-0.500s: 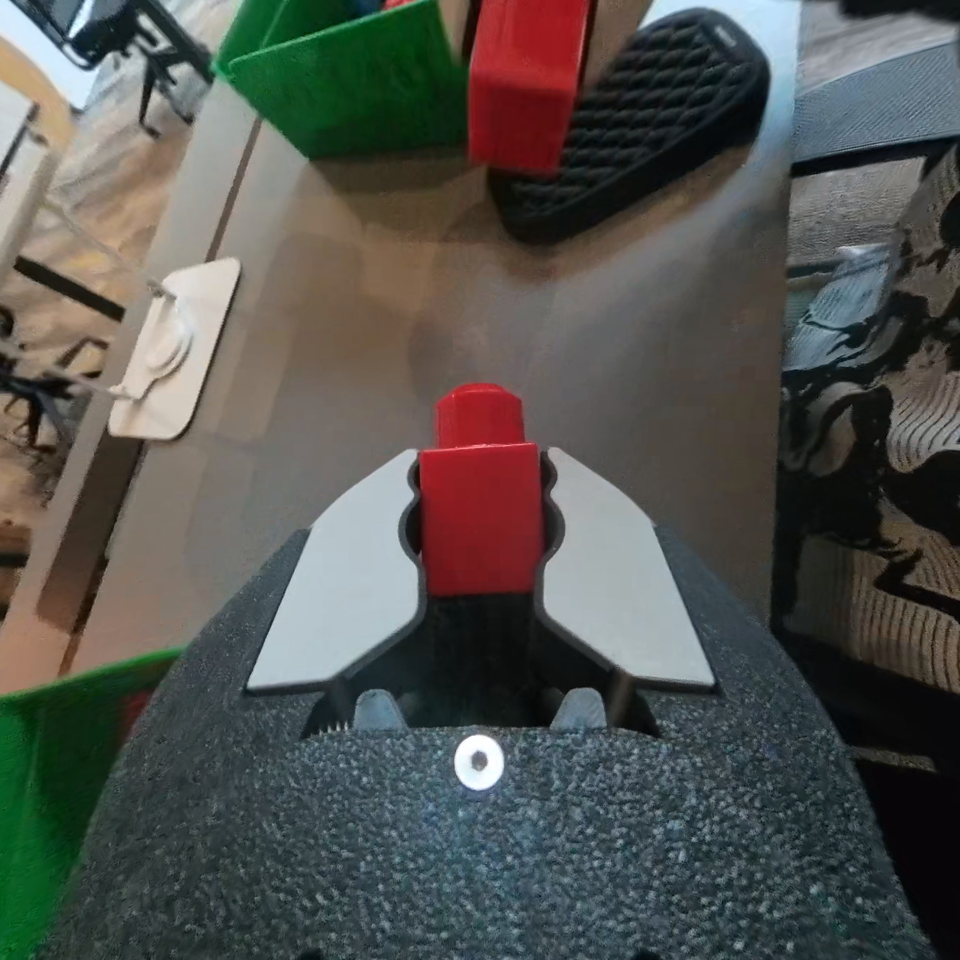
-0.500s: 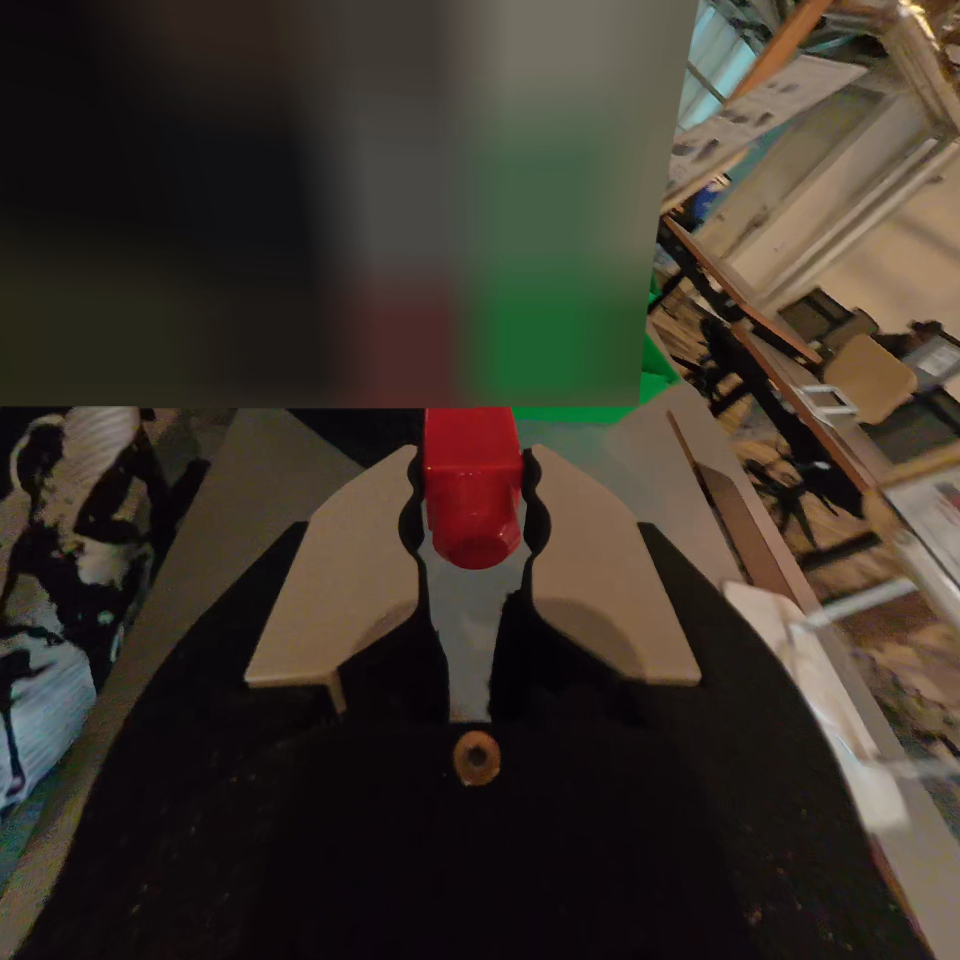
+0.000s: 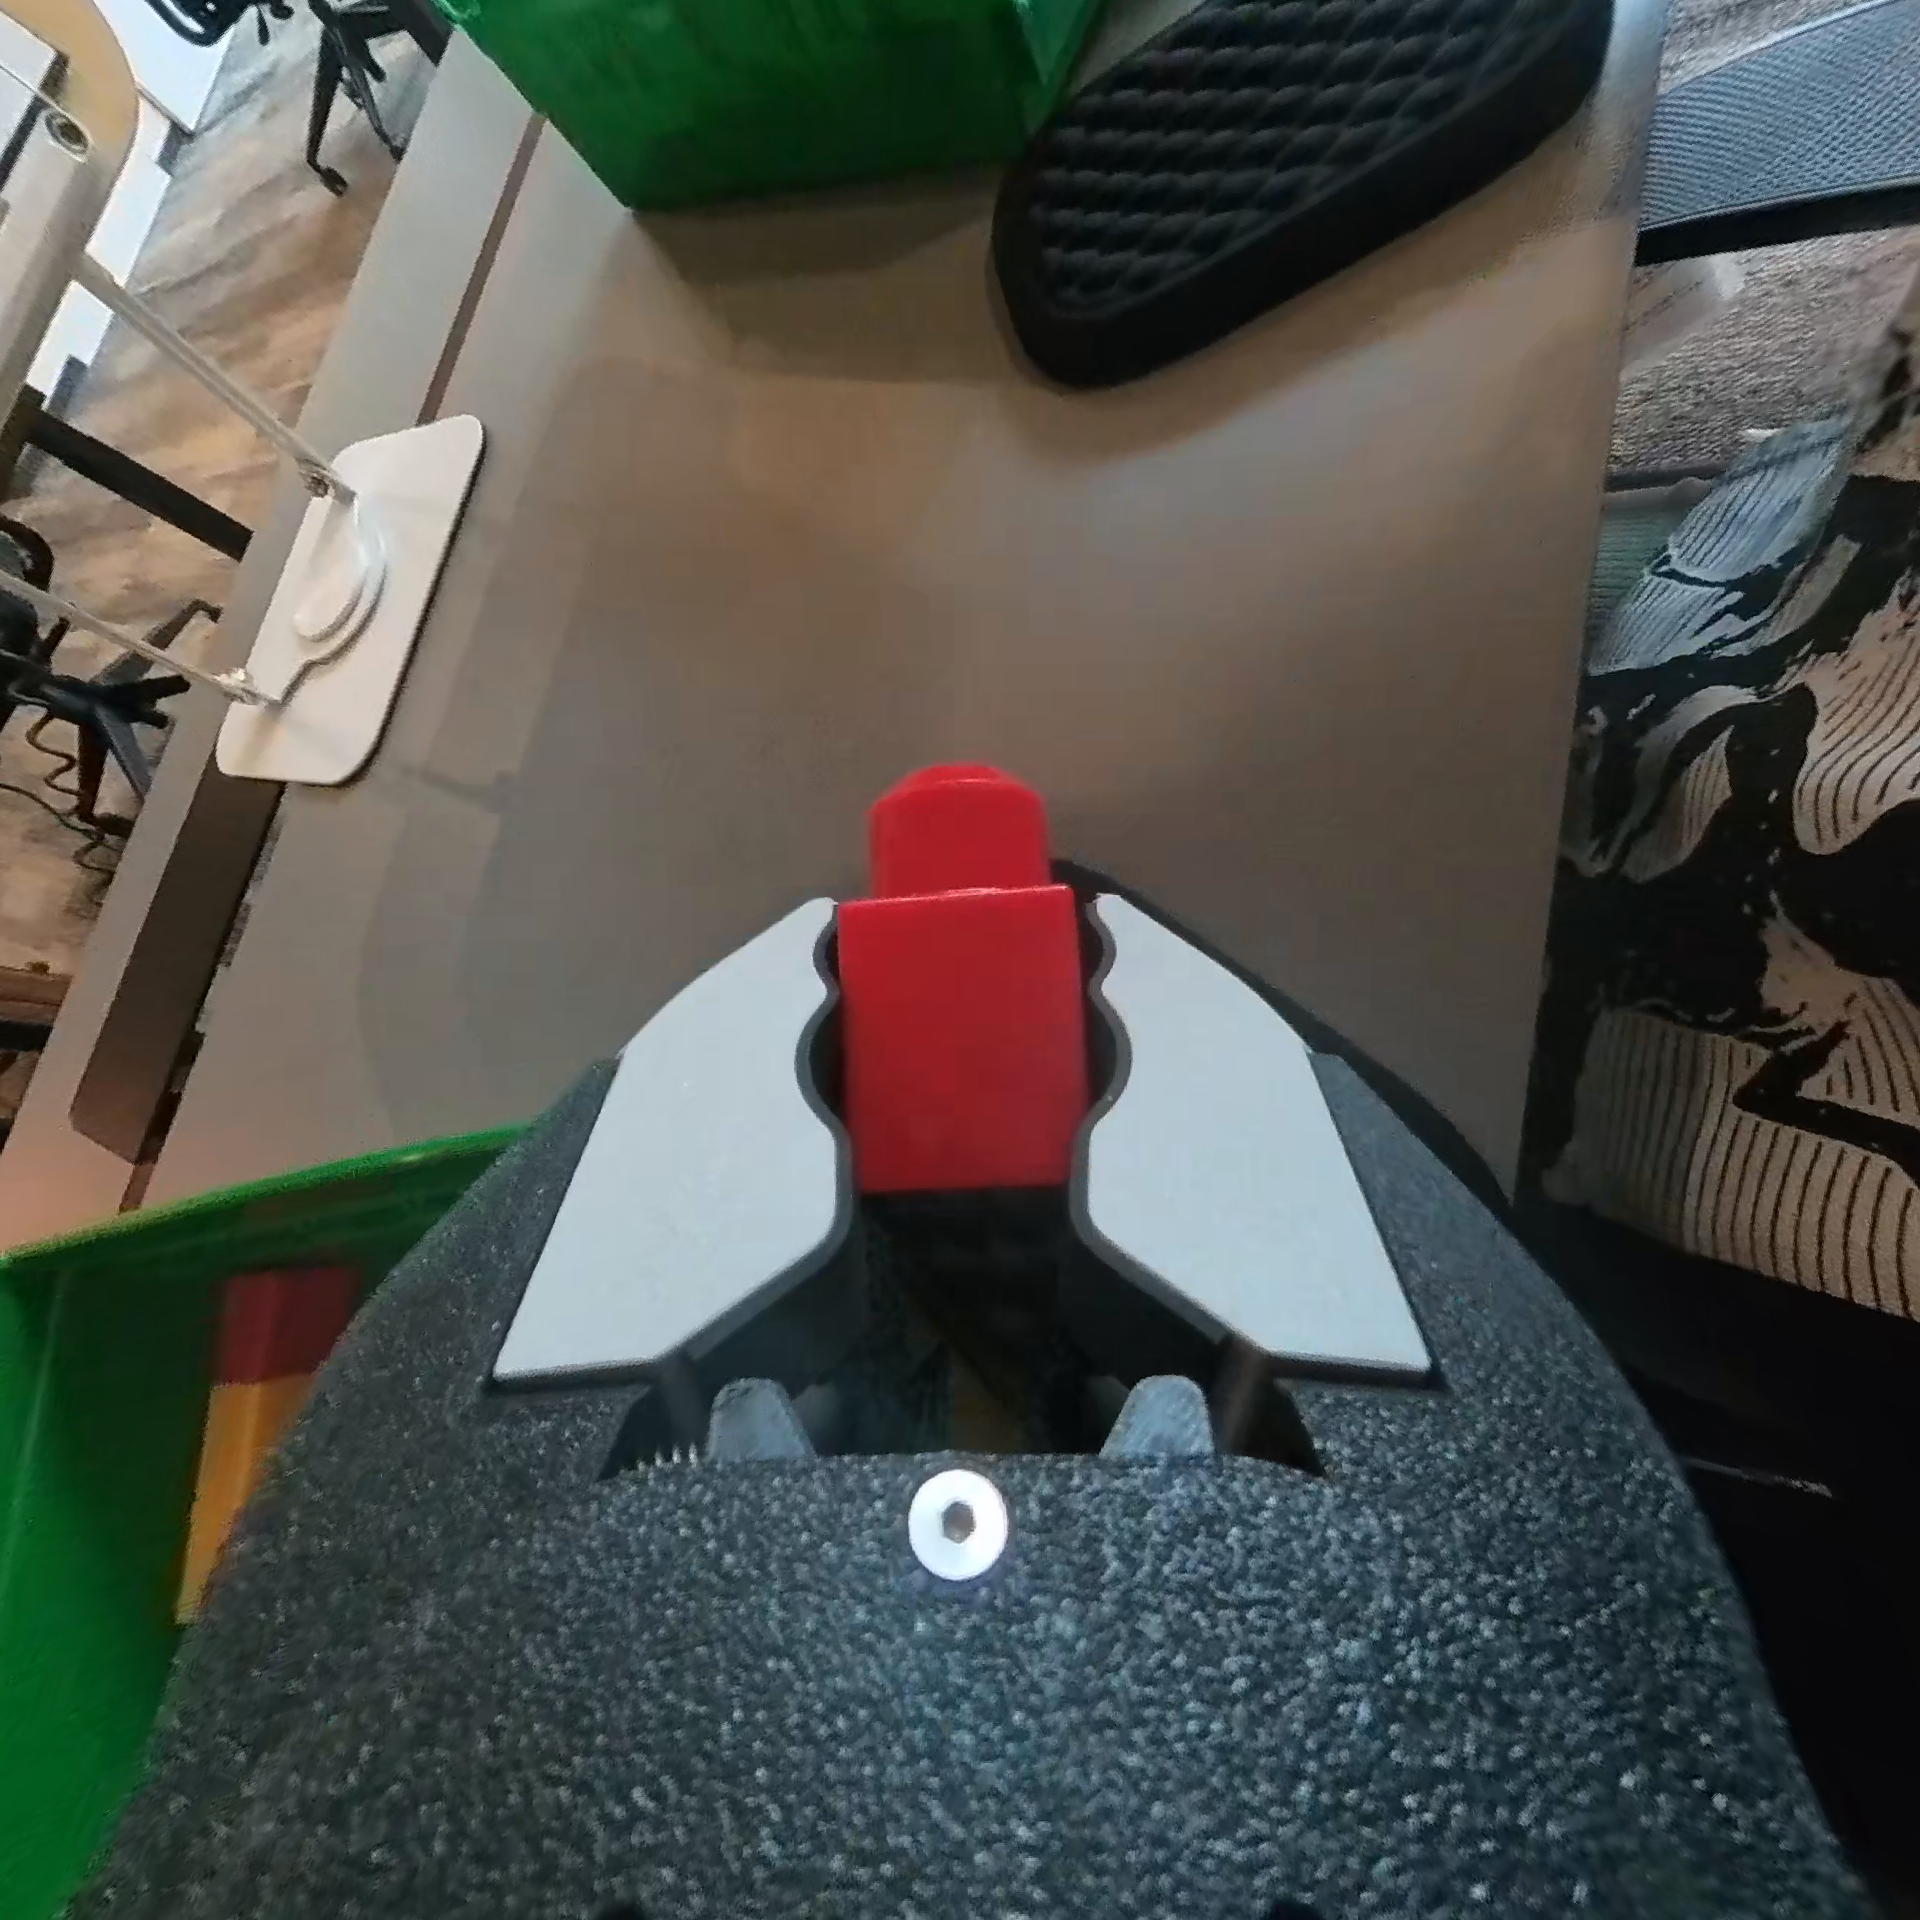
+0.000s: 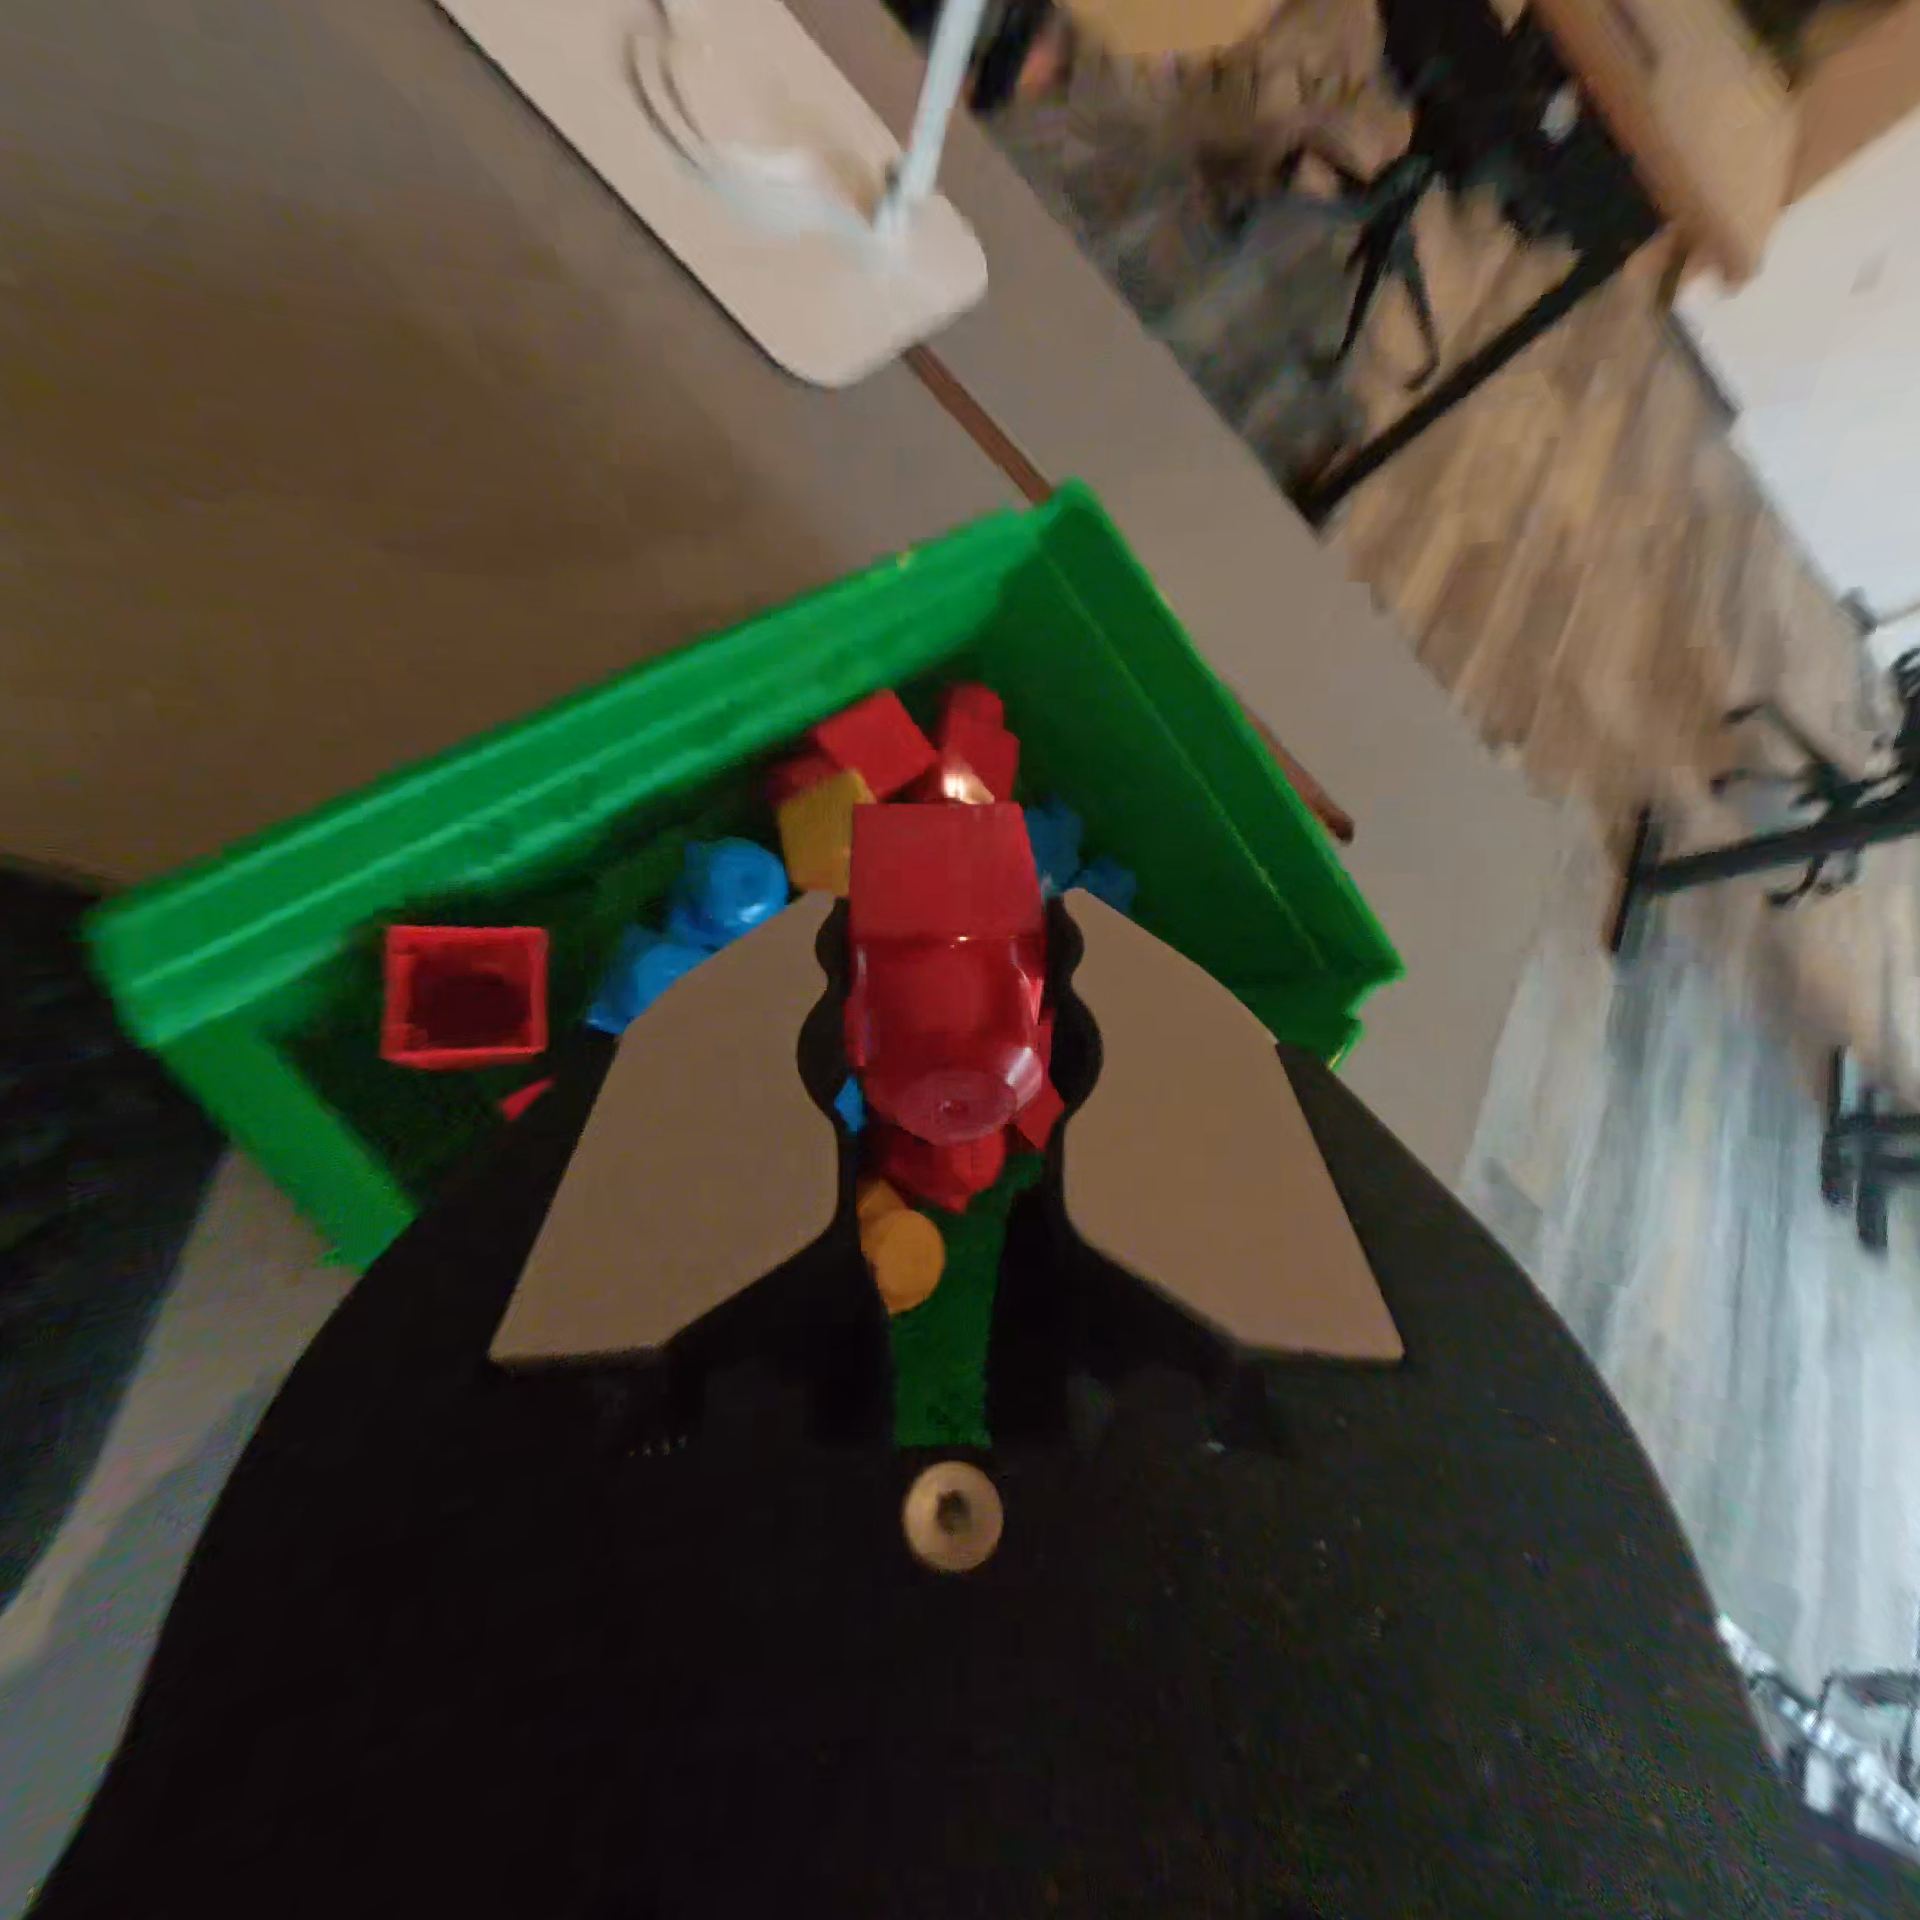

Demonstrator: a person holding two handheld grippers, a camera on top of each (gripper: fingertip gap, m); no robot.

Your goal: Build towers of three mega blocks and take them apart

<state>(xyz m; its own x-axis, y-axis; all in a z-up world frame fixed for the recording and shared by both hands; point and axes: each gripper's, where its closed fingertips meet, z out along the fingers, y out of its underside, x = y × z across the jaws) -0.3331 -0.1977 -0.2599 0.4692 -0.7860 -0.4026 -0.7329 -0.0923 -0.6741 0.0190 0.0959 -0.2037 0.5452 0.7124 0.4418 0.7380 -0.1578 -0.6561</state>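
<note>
Each hand-held gripper clamps 1 red block (image 3: 961,1049), the right (image 4: 948,935) over the green bin (image 4: 644,727).

The block (image 3: 961,1049) between the grey fingers (image 3: 686,1143) is red. The table (image 3: 935,571) is grey-brown. At 12 o'clock a bin (image 3: 790,94) is green, and at 1 o'clock a pad (image 3: 1278,156) is black with a diamond pattern. At 9 o'clock a plate (image 3: 353,613) is white. In the right wrist view the bin (image 4: 582,790) is green and holds red, blue and yellow blocks (image 4: 717,914).
</note>
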